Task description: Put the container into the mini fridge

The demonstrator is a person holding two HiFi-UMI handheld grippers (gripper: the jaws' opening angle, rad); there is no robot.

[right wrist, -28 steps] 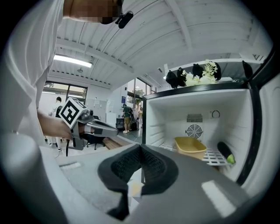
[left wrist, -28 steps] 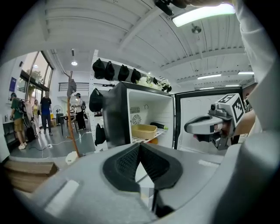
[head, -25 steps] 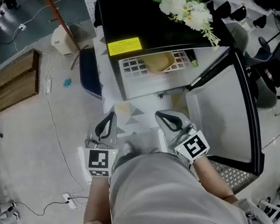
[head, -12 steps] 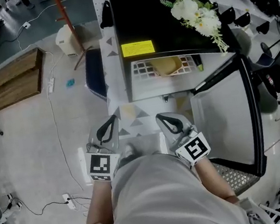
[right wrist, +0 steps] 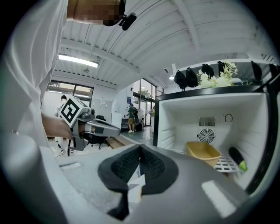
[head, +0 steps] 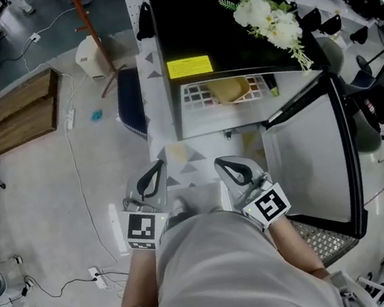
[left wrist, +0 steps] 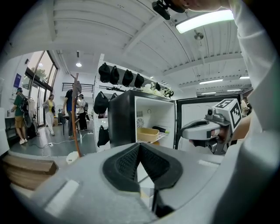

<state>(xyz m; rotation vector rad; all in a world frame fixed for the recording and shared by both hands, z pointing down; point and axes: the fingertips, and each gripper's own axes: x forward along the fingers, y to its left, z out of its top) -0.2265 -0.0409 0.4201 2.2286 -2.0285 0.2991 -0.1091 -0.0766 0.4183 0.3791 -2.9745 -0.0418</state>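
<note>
Jaws of the left claw (left wrist: 139, 146) are pressed together, pad against pad, with nothing between them. The right claw (right wrist: 140, 148) is the same: fully closed and empty. In the head view both claws are held low and close to the person's pale shirt (head: 217, 268), side by side but apart, with their tips pointing toward the mini fridge (head: 216, 30) and well short of it.

The fridge door (head: 308, 159) stands swung wide to the right, leaving the white interior exposed. The container (head: 229, 90), a shallow yellow tub, sits inside on the wire shelf (head: 193, 92), upright and near the middle of the compartment. Just beside it on the right, on the same shelf, lies a dark bottle (right wrist: 237, 158) with a green end. Neither claw touches the container.

On the black top of the fridge lies a spray of white flowers (head: 268, 18), toward its right rear corner, and a yellow label (head: 189, 66) is stuck near the front edge. Wooden boards (head: 16, 112) lie on the floor well off to the left.
</note>
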